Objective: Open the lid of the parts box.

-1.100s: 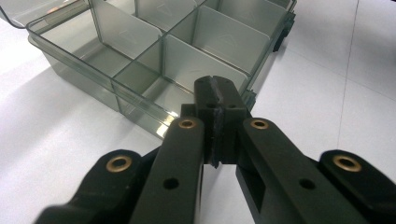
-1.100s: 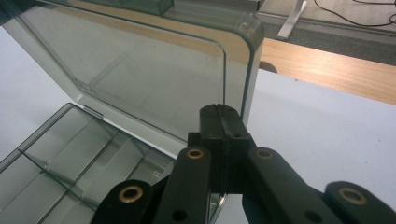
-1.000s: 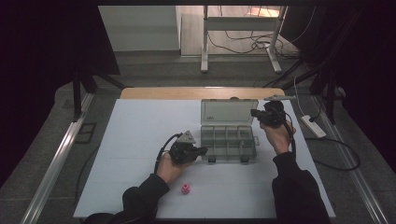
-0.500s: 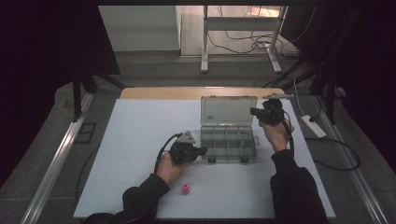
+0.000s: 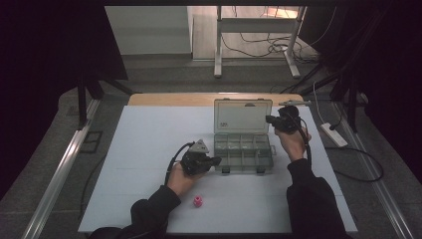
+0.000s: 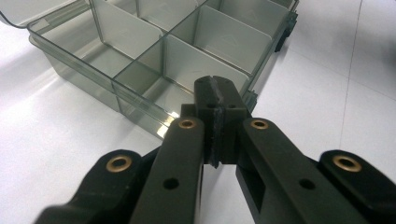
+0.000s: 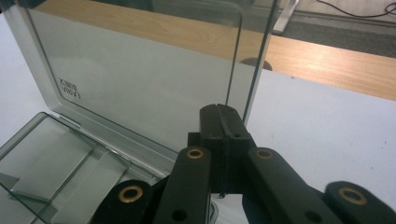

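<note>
At the near edge of the white table point(image 5: 149, 149), a small pink bead-like object point(image 5: 197, 201) lies just in front of the person's left forearm, apart from everything else. Beyond it, the left gripper point(image 5: 213, 162) is held at the front left corner of the clear grey plastic compartment box point(image 5: 243, 154); in the left gripper view its jaws are pressed together with nothing between them, the tip point(image 6: 217, 93) resting at or just beside the box wall point(image 6: 140, 109). Contact cannot be confirmed. All visible compartments appear empty.

Farther back, the right gripper point(image 5: 271, 120) is held at the right edge of the raised transparent lid point(image 5: 242, 115). In the right gripper view its jaws are likewise brought together, the tip point(image 7: 223, 119) standing just in front of the lid's edge point(image 7: 252, 88); whether the edge is nipped cannot be told.

The step in hand is judged to be steadying the box while the lid is swung. For this to be done well, the box corner should be braced lightly, so the light tray is not slid across the smooth surface. The lid should be guided along the arc of its hinge point(image 7: 116, 137), never pushed sideways, as thin plastic is likely to flex.
</note>
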`<state>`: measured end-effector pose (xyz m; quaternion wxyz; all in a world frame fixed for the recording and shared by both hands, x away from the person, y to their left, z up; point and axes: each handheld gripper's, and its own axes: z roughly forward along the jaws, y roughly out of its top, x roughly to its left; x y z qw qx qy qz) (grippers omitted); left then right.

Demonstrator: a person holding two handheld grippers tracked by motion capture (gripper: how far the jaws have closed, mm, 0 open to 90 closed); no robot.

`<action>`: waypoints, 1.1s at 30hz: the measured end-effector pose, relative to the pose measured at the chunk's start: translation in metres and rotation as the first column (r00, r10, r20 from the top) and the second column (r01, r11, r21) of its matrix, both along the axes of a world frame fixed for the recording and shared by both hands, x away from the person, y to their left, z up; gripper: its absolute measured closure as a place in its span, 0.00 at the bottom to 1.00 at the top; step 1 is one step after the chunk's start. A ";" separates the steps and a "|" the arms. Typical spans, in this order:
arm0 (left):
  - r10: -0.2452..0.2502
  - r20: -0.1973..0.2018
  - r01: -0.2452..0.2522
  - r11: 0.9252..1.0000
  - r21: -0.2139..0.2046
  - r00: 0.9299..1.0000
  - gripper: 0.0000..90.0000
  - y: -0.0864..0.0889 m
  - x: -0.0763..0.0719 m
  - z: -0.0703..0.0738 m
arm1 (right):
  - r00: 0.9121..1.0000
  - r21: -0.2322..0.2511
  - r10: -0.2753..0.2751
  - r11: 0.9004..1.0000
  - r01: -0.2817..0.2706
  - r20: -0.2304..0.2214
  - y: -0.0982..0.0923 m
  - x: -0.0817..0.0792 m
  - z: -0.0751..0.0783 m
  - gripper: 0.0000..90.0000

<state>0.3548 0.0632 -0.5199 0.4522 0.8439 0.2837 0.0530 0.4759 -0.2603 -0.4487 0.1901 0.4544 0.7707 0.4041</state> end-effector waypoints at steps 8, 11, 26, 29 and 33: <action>0.002 -0.002 -0.002 1.000 -0.005 1.000 0.99 0.000 0.000 -0.001 | 1.000 -0.001 0.001 1.000 -0.001 -0.005 -0.001 0.000 0.000 0.99; 0.005 -0.005 -0.005 1.000 -0.009 1.000 0.99 0.000 0.000 -0.001 | 1.000 0.005 0.008 1.000 -0.008 -0.005 -0.002 -0.002 0.001 0.99; 0.026 0.014 -0.026 1.000 -0.002 1.000 0.99 -0.002 -0.002 0.001 | 0.999 0.012 0.040 0.999 -0.040 -0.008 -0.002 -0.014 0.009 0.95; 0.029 0.024 -0.029 1.000 -0.002 0.999 0.98 -0.001 -0.003 0.003 | 0.999 0.013 0.048 0.999 -0.048 -0.005 -0.002 -0.018 0.011 0.92; 0.030 0.032 -0.030 1.000 0.001 0.999 0.96 0.002 -0.003 0.007 | 0.999 0.014 0.051 0.999 -0.051 -0.007 -0.001 -0.023 0.013 0.90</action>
